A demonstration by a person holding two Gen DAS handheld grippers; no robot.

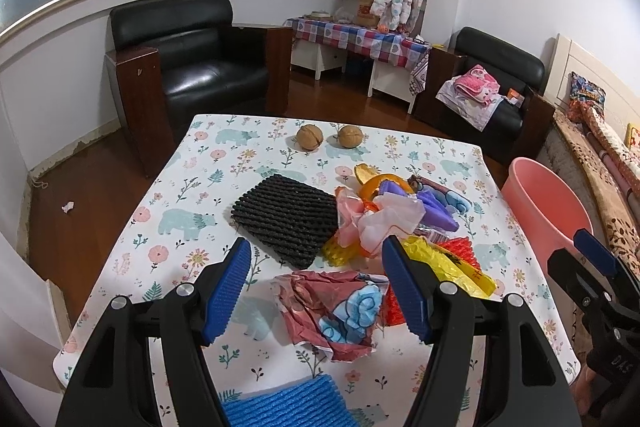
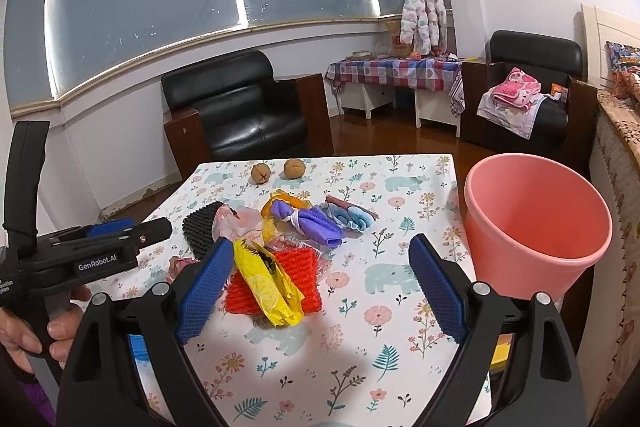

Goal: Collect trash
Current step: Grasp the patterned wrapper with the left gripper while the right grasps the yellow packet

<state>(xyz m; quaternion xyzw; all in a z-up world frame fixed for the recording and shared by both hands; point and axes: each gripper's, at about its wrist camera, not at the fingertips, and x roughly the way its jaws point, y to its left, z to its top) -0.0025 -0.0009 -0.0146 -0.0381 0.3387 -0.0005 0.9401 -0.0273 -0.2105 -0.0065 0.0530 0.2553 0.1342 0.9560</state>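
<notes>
Trash lies in a pile on the floral table (image 1: pixel 180 195): a black foam net (image 1: pixel 286 217), a crumpled red-and-blue wrapper (image 1: pixel 336 311), a yellow bag (image 2: pixel 266 281) on a red foam net (image 2: pixel 276 287), pink plastic (image 1: pixel 384 223), a purple net (image 2: pixel 312 223) and a blue foam net (image 1: pixel 280 403) at the near edge. A pink bin (image 2: pixel 536 223) stands off the table's right side. My left gripper (image 1: pixel 320 287) is open above the red-and-blue wrapper. My right gripper (image 2: pixel 320 287) is open and empty over the table, beside the yellow bag.
Two walnuts (image 1: pixel 310 136) sit at the table's far edge. Black armchairs (image 1: pixel 200 55) and a side table with a checked cloth (image 1: pixel 360 35) stand behind. A bed with patterned covers (image 1: pixel 604 155) runs along the right, next to the bin.
</notes>
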